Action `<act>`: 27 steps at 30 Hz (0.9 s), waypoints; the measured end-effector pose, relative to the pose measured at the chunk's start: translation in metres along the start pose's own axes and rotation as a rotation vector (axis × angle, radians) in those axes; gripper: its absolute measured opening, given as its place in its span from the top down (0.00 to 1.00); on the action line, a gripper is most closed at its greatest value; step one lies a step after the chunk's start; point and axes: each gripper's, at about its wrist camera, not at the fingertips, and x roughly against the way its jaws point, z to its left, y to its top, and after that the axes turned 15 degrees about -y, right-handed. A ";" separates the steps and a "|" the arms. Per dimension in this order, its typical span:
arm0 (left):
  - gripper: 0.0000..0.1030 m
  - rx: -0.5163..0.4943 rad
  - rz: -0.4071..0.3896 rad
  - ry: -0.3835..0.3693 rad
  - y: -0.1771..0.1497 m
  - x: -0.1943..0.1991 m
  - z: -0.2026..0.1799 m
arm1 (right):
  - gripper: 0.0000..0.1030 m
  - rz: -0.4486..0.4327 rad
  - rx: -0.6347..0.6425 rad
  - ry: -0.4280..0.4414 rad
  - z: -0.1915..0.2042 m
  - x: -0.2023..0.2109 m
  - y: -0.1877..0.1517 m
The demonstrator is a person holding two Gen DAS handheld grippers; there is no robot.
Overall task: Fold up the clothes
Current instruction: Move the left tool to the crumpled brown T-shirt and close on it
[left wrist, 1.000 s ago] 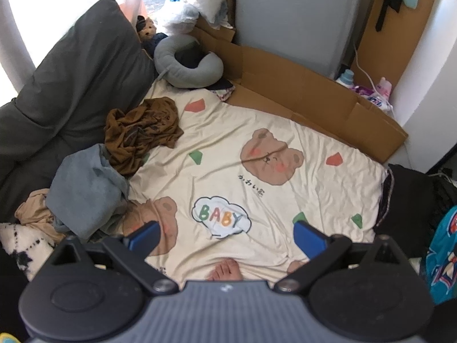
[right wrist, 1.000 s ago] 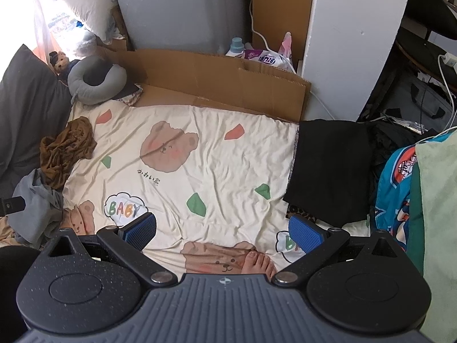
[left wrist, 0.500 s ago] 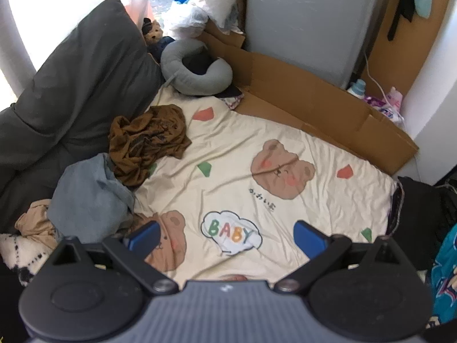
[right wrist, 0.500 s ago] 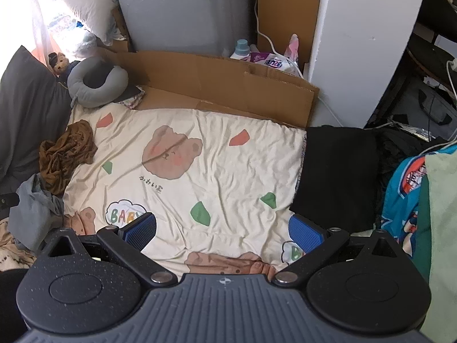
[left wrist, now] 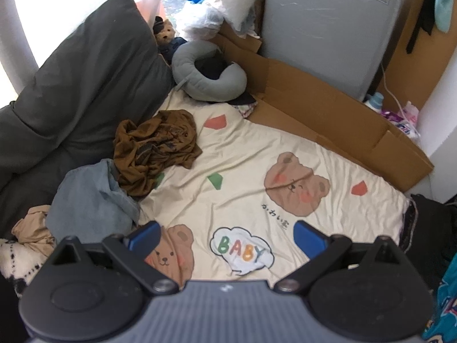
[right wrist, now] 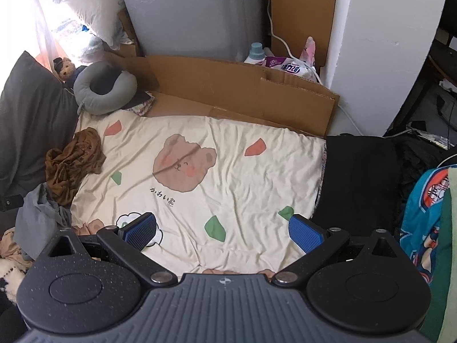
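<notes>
Both tools hang above the cream bear-print sheet with nothing between their fingers; the left gripper has its blue pads spread wide at the bottom of the left view, and the right gripper is likewise released and empty at the bottom of the right view.

The clothes lie crumpled in a row down the left side of both frames: a brown garment bunched at centre left; below it a grey-blue garment in a loose heap, touching the brown one; at lower left a tan piece and a white patterned piece, partly hidden by the gripper body. None of these shows a flat, squared shape, so as I judge it they are left to fold.

At the right edge of the sheet a black cloth lies flat with fairly straight edges; it may be a folded piece set aside, though I cannot tell that for certain.

The middle of the sheet carries no garment, which would fit either a pause between pieces or an early stage.
</notes>
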 end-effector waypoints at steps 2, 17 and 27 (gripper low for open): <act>0.02 0.007 -0.003 -0.002 0.002 -0.005 0.004 | 0.01 -0.001 -0.003 0.008 0.001 -0.007 0.004; 0.06 0.031 -0.071 0.021 0.030 -0.047 0.032 | 0.01 -0.049 0.001 0.053 0.010 -0.063 0.039; 0.09 0.047 -0.112 0.094 0.049 -0.097 0.069 | 0.01 -0.112 0.105 0.106 0.034 -0.105 0.052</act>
